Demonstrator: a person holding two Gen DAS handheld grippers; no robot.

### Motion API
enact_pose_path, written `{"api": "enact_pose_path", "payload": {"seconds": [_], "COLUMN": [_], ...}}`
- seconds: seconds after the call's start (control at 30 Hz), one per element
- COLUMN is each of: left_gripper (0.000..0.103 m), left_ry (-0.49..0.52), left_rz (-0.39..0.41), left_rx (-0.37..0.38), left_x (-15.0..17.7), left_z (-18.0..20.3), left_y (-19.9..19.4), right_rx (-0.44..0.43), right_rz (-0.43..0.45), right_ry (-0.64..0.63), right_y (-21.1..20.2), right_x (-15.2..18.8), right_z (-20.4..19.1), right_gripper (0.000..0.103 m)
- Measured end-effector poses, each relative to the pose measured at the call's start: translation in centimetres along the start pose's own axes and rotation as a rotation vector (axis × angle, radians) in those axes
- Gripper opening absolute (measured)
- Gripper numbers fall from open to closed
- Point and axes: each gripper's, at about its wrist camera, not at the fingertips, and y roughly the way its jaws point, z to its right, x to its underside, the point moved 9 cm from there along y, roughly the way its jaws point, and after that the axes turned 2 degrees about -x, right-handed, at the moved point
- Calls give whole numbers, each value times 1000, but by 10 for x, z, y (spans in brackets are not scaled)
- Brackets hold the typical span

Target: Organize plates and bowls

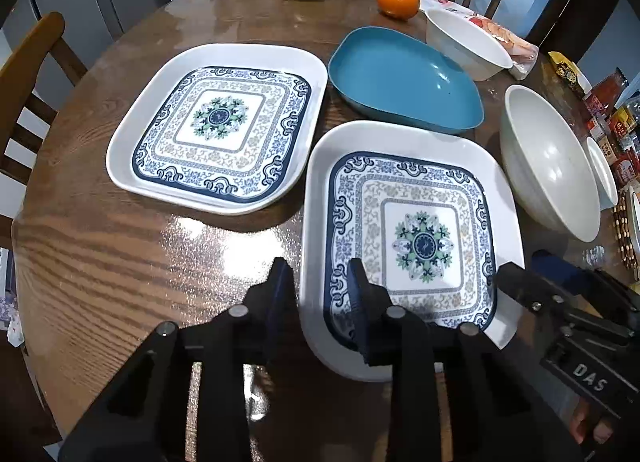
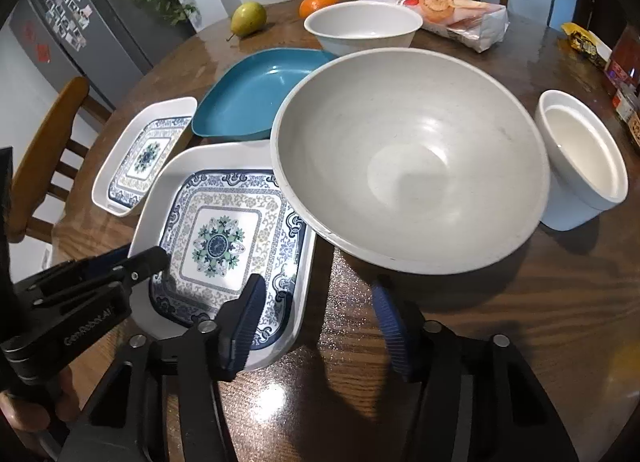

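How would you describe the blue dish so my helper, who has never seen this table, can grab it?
On the round wooden table, look behind the two patterned square plates, toward the orange. The blue dish sits there, between the farther patterned plate and a white bowl. It is the only solid teal piece, with no pattern.

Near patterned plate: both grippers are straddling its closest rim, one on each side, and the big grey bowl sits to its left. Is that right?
Not quite. The big grey bowl sits to the right of the near patterned plate, as the right wrist view shows. The left gripper and right gripper do straddle its closest rim, one on each side.
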Motion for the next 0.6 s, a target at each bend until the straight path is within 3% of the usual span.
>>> {"api": "enact_pose_path", "payload": {"seconds": [0.13, 0.2, 0.27, 0.6], "left_gripper": [12, 10, 10, 9], "left_ry": [-15, -28, -27, -24], "left_rz": [0, -3, 0, 5], "left_rx": [10, 20, 21, -3], "left_x": [-2, -4, -4, 10], "left_z": [-2, -4, -3, -3], "left_y": [0, 1, 1, -11], "right_rx": [4, -3, -22, -61], "right_rz": [-5, -9, -11, 5], "right_ry": [-16, -26, -28, -25], "right_y": [5, 6, 8, -4], "right_x": [-2, -3, -4, -1], "right_z": [-2, -4, -7, -9], "right_gripper": [29, 15, 9, 8]}}
